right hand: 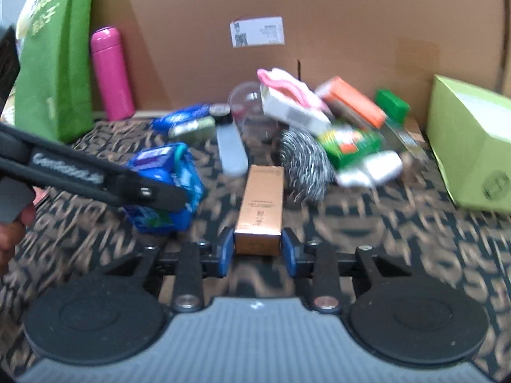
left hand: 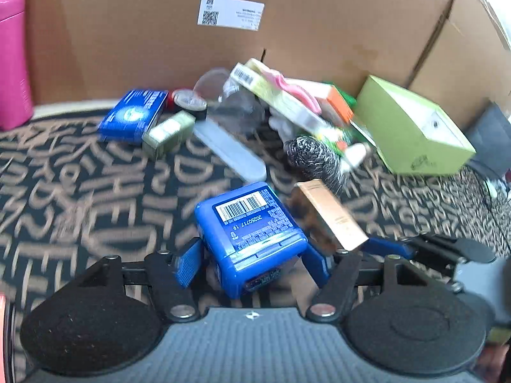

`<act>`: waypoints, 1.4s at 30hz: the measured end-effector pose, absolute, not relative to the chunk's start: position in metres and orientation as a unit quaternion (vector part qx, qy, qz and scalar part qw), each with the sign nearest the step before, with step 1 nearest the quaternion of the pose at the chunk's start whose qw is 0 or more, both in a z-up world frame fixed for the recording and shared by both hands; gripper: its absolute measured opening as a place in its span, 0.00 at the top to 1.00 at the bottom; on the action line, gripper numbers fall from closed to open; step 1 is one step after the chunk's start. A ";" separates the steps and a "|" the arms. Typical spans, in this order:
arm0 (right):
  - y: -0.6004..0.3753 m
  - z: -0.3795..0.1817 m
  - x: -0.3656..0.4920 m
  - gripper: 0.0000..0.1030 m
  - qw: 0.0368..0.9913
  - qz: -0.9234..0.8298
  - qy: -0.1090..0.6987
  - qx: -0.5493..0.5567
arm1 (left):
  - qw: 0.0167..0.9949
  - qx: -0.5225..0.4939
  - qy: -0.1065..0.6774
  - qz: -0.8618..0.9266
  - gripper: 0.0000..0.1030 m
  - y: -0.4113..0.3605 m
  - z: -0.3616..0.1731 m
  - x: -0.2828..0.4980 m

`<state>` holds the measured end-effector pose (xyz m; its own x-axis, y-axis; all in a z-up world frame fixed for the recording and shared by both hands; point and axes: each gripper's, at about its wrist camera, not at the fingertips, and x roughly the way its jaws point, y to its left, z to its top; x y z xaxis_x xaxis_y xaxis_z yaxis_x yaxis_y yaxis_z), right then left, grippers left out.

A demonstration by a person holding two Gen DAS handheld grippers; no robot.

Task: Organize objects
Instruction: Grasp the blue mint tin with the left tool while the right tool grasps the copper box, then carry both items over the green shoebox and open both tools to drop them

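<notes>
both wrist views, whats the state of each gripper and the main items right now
left gripper: around the blue wipes pack, pads at its sides
right gripper: shut on the copper box
pink bottle: upright, capped
clear cup: lying on its side
green carton: tilted, closed

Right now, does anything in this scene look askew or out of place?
Yes. Behind the copper box, small boxes, a pink cloth and a clear cup lie tumbled in an untidy pile, several tilted across each other.
</notes>
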<state>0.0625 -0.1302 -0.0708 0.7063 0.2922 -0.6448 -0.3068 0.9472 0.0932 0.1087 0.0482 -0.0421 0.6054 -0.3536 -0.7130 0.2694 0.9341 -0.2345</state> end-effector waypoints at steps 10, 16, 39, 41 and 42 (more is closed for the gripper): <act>-0.129 -0.065 0.049 0.58 0.925 0.162 0.341 -0.037 | 0.915 -0.068 0.389 -0.078 0.18 0.034 -0.041 0.079; -0.128 -0.078 0.061 0.68 0.924 0.154 0.347 -0.041 | 0.914 -0.058 0.398 -0.061 0.34 0.033 -0.049 0.088; -0.279 0.038 0.068 0.70 0.979 0.010 0.199 -0.035 | 0.903 -0.062 0.302 -0.300 0.43 -0.121 0.074 0.155; -0.297 0.037 0.090 0.70 0.977 -0.014 0.207 -0.042 | 0.905 -0.054 0.299 -0.299 0.43 -0.150 0.076 0.177; -0.307 0.035 0.103 0.70 0.976 -0.026 0.214 -0.041 | 0.905 -0.045 0.297 -0.300 0.43 -0.165 0.075 0.188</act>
<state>0.1032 -0.3074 0.0349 0.9067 -0.0685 -0.4162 0.0331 0.9952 -0.0919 0.1876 -0.1652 0.0753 0.6436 -0.5698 -0.5111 0.5160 0.8161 -0.2601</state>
